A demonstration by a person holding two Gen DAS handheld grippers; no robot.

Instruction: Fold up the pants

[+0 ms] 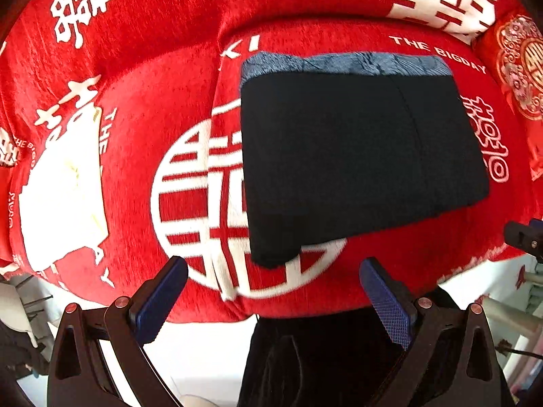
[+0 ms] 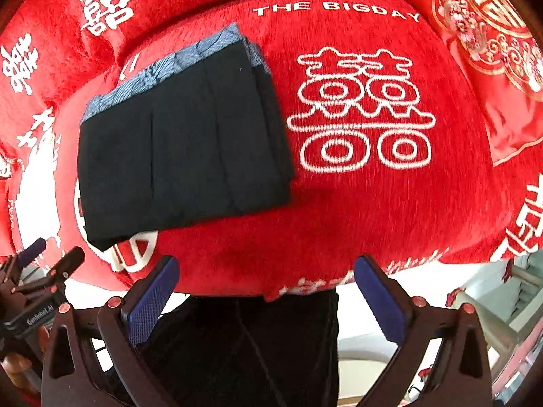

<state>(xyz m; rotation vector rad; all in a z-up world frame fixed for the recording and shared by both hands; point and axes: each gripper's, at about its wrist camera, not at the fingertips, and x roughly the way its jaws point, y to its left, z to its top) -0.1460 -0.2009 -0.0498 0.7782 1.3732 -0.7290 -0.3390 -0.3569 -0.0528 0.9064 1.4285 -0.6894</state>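
The dark navy pants (image 1: 356, 156) lie folded into a compact rectangle on the red sofa seat (image 1: 135, 108), with a blue patterned inner band showing along the far edge. They also show in the right wrist view (image 2: 180, 149), left of centre. My left gripper (image 1: 273, 268) is open and empty, hovering just in front of the pants' near edge. My right gripper (image 2: 266, 268) is open and empty, over the seat's front edge to the right of the pants. The left gripper also shows at the far left of the right wrist view (image 2: 51, 254).
The seat cover is red with white characters and "THE BIGDAY" lettering (image 2: 336, 8). A red embroidered cushion (image 2: 485, 51) rests at the back right. The seat's front edge (image 2: 305, 285) drops to a white floor, with a dark garment (image 2: 254, 349) below the grippers.
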